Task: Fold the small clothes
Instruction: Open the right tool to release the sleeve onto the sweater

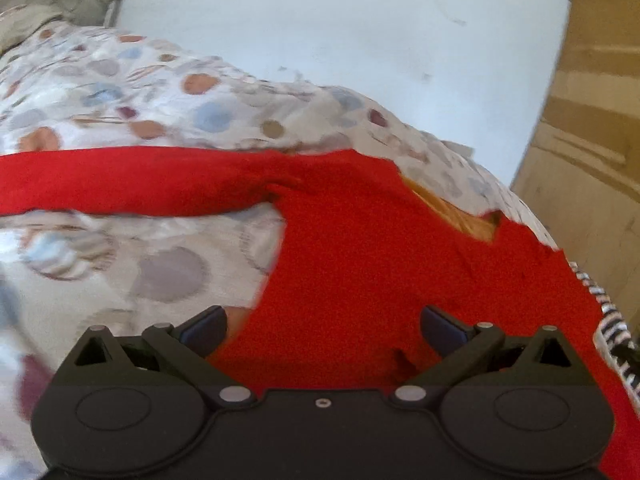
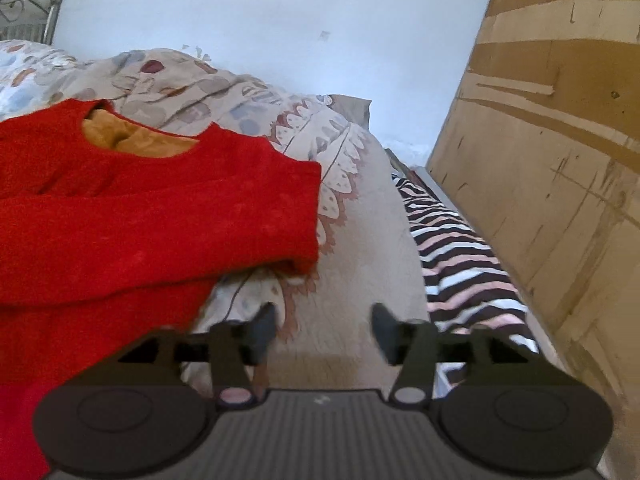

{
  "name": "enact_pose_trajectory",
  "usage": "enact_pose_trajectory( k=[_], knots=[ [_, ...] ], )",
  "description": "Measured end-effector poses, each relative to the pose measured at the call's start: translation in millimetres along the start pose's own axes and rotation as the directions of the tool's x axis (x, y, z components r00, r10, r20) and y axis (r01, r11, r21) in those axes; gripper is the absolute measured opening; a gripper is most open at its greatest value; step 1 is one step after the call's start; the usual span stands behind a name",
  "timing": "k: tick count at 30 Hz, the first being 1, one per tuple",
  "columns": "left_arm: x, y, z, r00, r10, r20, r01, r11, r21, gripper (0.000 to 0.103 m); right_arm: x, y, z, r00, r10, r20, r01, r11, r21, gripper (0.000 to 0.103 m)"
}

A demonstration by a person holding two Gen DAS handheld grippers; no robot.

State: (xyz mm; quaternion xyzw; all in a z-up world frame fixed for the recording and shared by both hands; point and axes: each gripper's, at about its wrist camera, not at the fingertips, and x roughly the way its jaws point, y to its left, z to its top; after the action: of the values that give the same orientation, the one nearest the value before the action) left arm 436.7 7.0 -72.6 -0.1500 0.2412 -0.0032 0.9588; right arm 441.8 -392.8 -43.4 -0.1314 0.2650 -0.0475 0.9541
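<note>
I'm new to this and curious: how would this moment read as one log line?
task: fold small clothes | red sweater flat on bedspread | left gripper open | right gripper open

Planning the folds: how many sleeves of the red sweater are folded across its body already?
1. The right sleeve lies folded across the red sweater; the left sleeve lies stretched out on the bedspread.

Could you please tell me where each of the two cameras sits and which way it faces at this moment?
Left wrist: on the left gripper, looking along its open jaws over the red sweater on the patterned bedspread, toward the wall.
Right wrist: on the right gripper, jaws open above bare bedspread, sweater to its left, striped cloth and cardboard to its right.
Shared: sweater with its orange lining, bedspread, wall, cardboard, striped cloth.
</note>
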Motion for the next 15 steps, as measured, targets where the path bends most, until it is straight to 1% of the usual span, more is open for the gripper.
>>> enact_pose_trajectory(
  k=[1,2,3,5,6,9,11,13,15],
  knots=[
    [-6,6,3,1.000,0.011,0.007,-0.011,1.000,-0.005,0.102,-11,0,0,1.000,0.006,0.005,-0.006,1.000,0.004,0.080],
    [-12,13,7,1.000,0.022,0.013,-0.022,1.000,-0.009,0.102,-25,0,1,1.000,0.017,0.011,-0.017,1.000,0.012,0.089],
    [-17,23,11,0.999,0.035,0.017,-0.035,0.999,-0.015,0.102,-38,1,2,0.999,0.034,0.020,-0.034,0.999,0.018,0.094],
    [-28,46,21,0.997,0.073,0.024,-0.072,0.997,-0.028,0.102,-67,8,3,0.996,0.080,0.042,-0.081,0.996,0.024,0.098],
    [-32,59,25,0.995,0.096,0.025,-0.095,0.995,-0.035,0.103,-81,15,4,0.993,0.102,0.054,-0.103,0.994,0.023,0.103],
    [-42,104,40,0.984,0.175,0.020,-0.173,0.983,-0.057,0.102,-115,39,3,0.980,0.175,0.090,-0.176,0.984,0.009,0.103],
    [-48,137,49,0.972,0.235,0.012,-0.233,0.969,-0.087,0.102,-133,59,1,0.969,0.220,0.109,-0.223,0.975,0.009,0.103],
    [-55,169,56,0.958,0.286,0.007,-0.283,0.951,-0.122,0.103,-146,82,-2,0.958,0.260,0.124,-0.266,0.963,0.035,0.103],
    [-62,198,61,0.946,0.325,0.007,-0.319,0.934,-0.163,0.103,-154,101,-5,0.948,0.287,0.141,-0.297,0.953,0.054,0.103]
  ],
)
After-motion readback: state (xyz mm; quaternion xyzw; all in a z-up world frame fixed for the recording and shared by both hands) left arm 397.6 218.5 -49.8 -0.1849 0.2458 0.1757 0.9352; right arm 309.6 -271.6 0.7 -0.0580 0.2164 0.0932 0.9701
